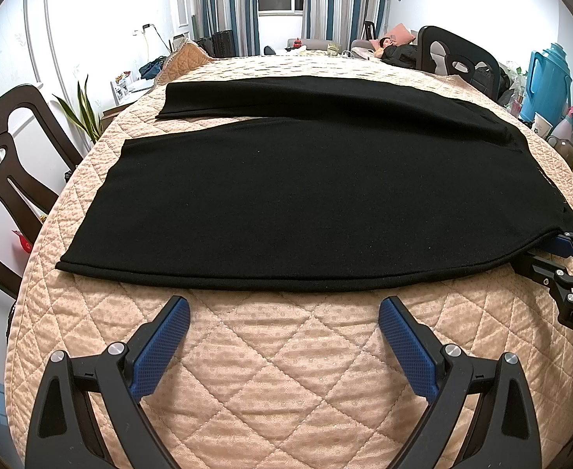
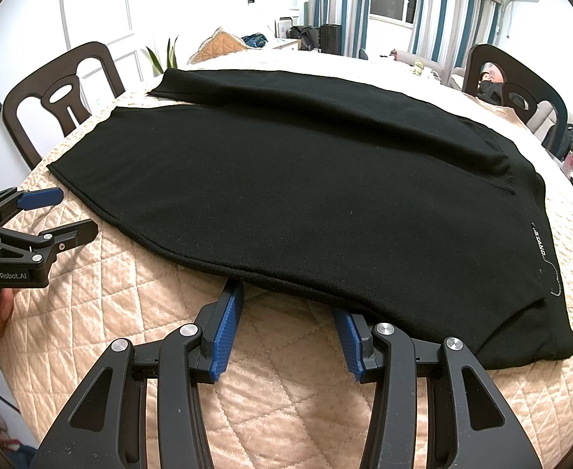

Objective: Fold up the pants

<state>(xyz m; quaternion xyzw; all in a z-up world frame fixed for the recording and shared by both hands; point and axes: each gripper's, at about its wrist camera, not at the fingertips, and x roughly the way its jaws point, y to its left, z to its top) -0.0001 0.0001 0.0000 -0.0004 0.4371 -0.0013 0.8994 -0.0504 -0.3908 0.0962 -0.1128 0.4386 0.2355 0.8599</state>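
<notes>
Both grippers spread at the pants' near hem.
My left gripper point(image 1: 284, 308) holds nothing; my right gripper point(image 2: 288, 301) meets the black pants point(image 2: 306, 195) on the quilted worktop point(image 2: 286, 410), chair point(image 2: 63, 93) beyond.

A peach quilted cover point(image 1: 286, 371) lies on the bench. Dark wooden chairs point(image 2: 67, 97) stand around it. A blue jug point(image 1: 548, 78) stands by striped curtains point(image 1: 228, 4) and a green plant point(image 1: 85, 111).

The black pants point(image 1: 306, 195) on the quilted table point(image 1: 286, 371) are viewed close and obliquely downward from both wrist cameras, the left positioned leftward, each gripper caught in the other's frame.
</notes>
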